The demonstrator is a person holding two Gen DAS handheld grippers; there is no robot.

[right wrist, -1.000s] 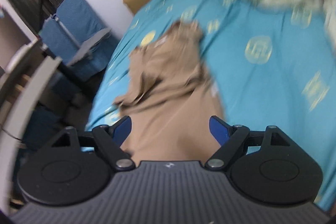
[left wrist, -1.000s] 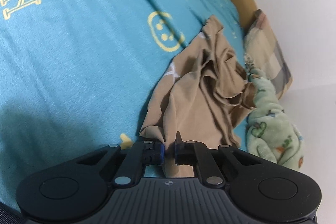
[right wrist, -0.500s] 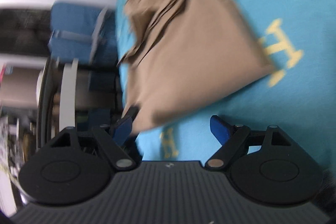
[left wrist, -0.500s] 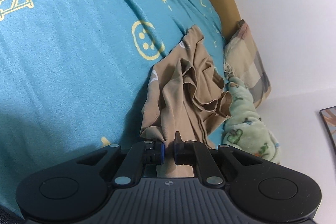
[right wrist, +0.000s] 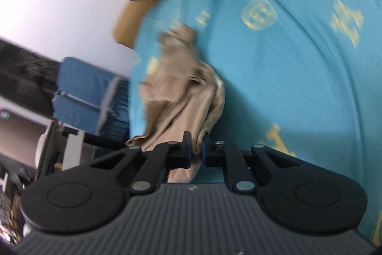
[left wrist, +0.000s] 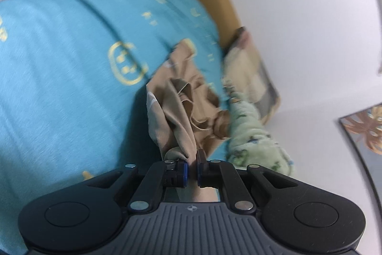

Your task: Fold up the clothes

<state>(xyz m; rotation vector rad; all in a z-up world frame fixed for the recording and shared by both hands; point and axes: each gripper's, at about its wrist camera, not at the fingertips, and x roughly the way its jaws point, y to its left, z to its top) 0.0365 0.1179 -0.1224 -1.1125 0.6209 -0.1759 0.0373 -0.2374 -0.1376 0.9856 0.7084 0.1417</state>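
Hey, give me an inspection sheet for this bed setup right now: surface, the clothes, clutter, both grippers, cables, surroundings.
Surface: bed under a teal sheet with yellow prints.
Job's things: one tan garment, crumpled and unfolded, lifted at the near end, far end lying on the sheet.
Clutter: green fleece blanket and plaid pillow along the wall side.
Grippers: left gripper shut on tan garment; right gripper shut on another bunch of it.
Cables: a dark strand by the right gripper; too blurred to identify.
Surroundings: white wall, tan headboard, framed picture, blue chair beside the bed.
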